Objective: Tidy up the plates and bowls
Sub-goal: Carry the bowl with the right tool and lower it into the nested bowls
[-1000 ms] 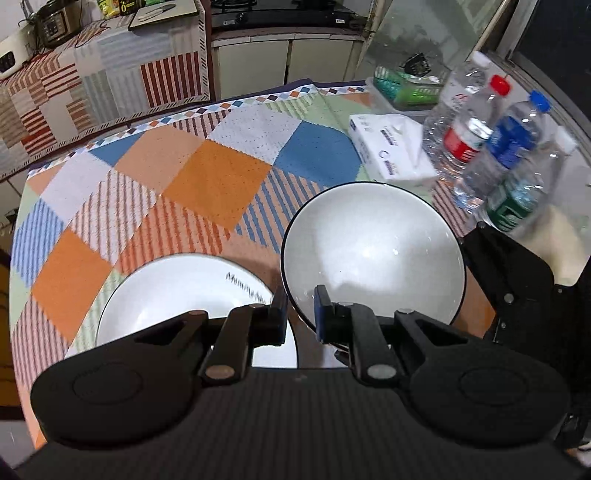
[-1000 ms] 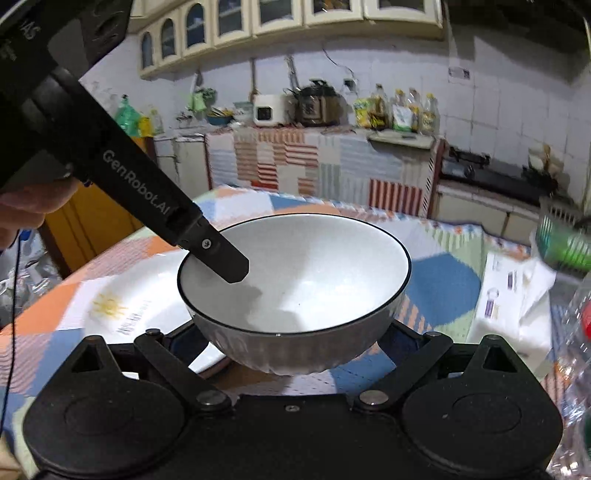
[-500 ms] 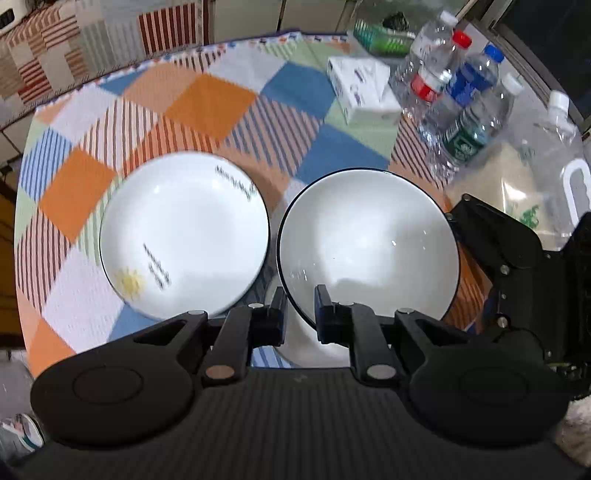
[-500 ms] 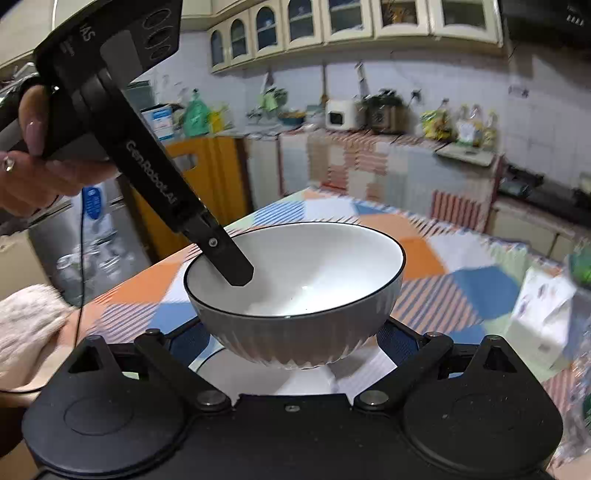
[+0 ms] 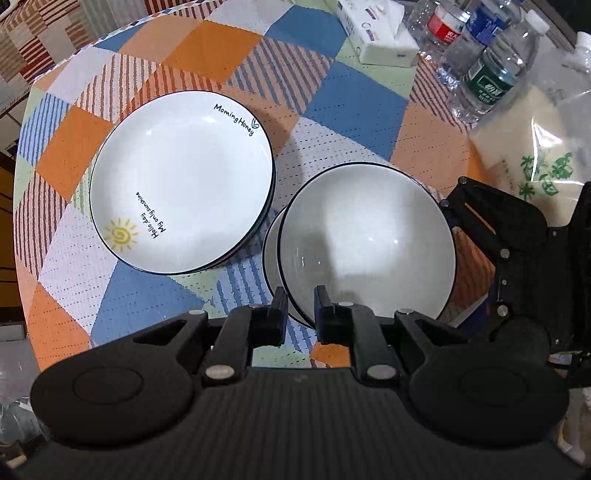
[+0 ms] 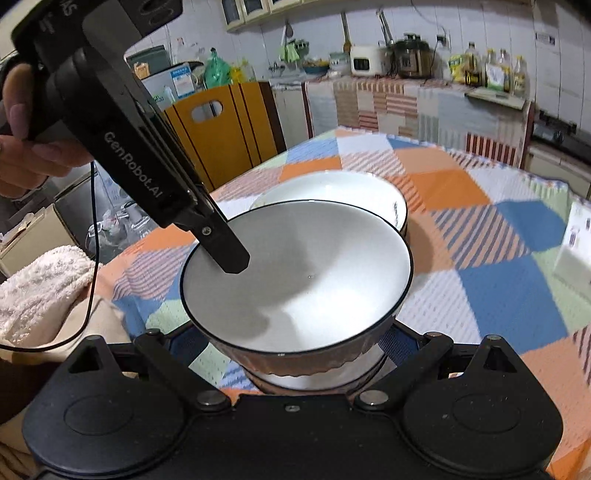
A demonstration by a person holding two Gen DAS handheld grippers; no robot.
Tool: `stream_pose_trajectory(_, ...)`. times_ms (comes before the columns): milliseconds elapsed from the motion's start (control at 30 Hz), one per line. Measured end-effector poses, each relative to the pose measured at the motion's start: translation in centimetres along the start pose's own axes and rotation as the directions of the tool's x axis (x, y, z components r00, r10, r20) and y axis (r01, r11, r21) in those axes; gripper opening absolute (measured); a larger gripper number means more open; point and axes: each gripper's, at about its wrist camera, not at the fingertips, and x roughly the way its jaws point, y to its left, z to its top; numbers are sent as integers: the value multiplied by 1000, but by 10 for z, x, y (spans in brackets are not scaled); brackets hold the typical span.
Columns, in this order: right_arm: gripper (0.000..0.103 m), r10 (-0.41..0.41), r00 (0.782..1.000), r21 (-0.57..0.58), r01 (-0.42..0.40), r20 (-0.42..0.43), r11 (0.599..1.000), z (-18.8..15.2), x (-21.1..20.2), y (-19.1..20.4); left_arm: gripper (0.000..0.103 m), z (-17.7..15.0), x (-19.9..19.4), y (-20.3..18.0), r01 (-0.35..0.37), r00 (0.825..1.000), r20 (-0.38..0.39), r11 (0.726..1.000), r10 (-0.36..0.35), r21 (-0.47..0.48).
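A white bowl (image 5: 369,240) with a dark rim hangs just over a second white bowl (image 5: 272,254) on the checked tablecloth. My left gripper (image 5: 300,306) is shut on the held bowl's near rim, one finger inside and one outside. In the right wrist view that finger (image 6: 225,251) dips into the bowl (image 6: 314,273). My right gripper (image 6: 295,354) clasps the bowl's ribbed outer wall, its fingertips hidden under it. The lower bowl (image 6: 314,382) shows beneath. A stack of white plates (image 5: 181,181) printed with a sun lies to the left, also seen behind the bowl (image 6: 332,192).
A tissue box (image 5: 380,33), several water bottles (image 5: 491,70) and a clear bag of white grain (image 5: 524,158) crowd the table's right side. An orange chair back (image 6: 221,129) and a white towel (image 6: 44,280) are beyond the table's left edge. A person's hand (image 6: 22,122) holds the left gripper.
Both grippers carried the bowl together toward the near side of the table and tilted downward. The plate stack came fully into view, and a second bowl now shows under the held one.
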Motion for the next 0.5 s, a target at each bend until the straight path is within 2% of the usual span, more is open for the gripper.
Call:
stream_pose_trajectory(267,99,-32,999,-42,30,-40,999,-10,3,8,13,-3,15,-4,-33,999,-9,999,33,16)
stream_pose_trajectory(500,99,-53,996,-94,46,-74,995,-9,4,15,13,-10,23,-13,-112,994,16,991,111,76)
